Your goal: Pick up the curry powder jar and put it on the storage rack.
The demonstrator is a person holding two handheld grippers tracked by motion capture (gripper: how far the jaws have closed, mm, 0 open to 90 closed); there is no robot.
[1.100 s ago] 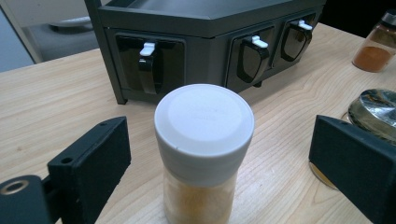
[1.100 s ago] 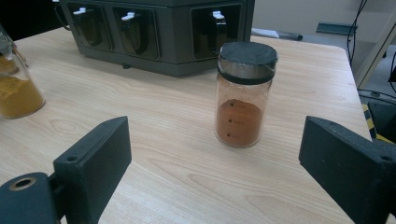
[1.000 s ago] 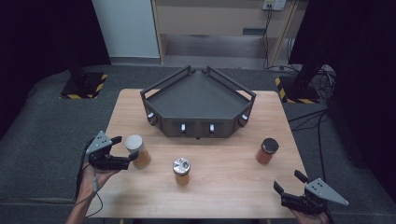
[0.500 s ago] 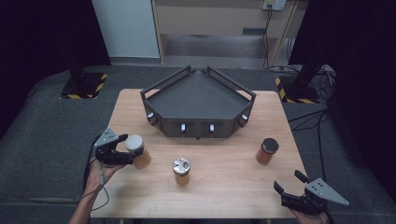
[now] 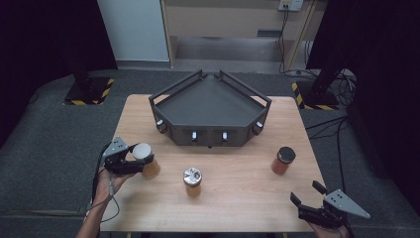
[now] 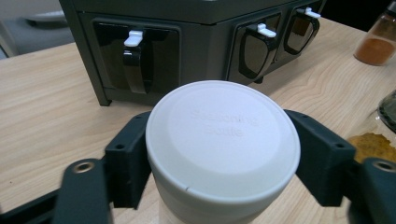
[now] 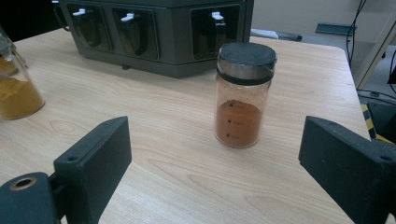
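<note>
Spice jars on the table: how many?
3. The white-lidded jar stands at the left, clamped in the left gripper. The silver-lidded jar stands at centre front. The black-lidded jar stands at the right, apart from the right gripper.

A light wooden table [image 5: 237, 198] stands on dark grey carpet [image 5: 44, 144]. At its far half sits a dark grey wedge-shaped rack [image 5: 210, 106] with raised rails, its point aimed away from the near edge. The rack's front face carries a row of recessed slots, each with a small white tab [image 6: 134, 36] above a dark handle. In front of the rack, near the table's middle, stands 1 glass jar with a silver lid [image 5: 192, 181], holding yellow-orange powder. To the right, near the table's edge, stands 1 jar with a black lid [image 5: 283, 160], about half full of red-brown powder. Behind the table, 2 floor plates with yellow-black hazard stripes [image 5: 89, 93] flank a pale wall panel [image 5: 131, 29], and cables [image 5: 341, 84] lie at the right.
</note>
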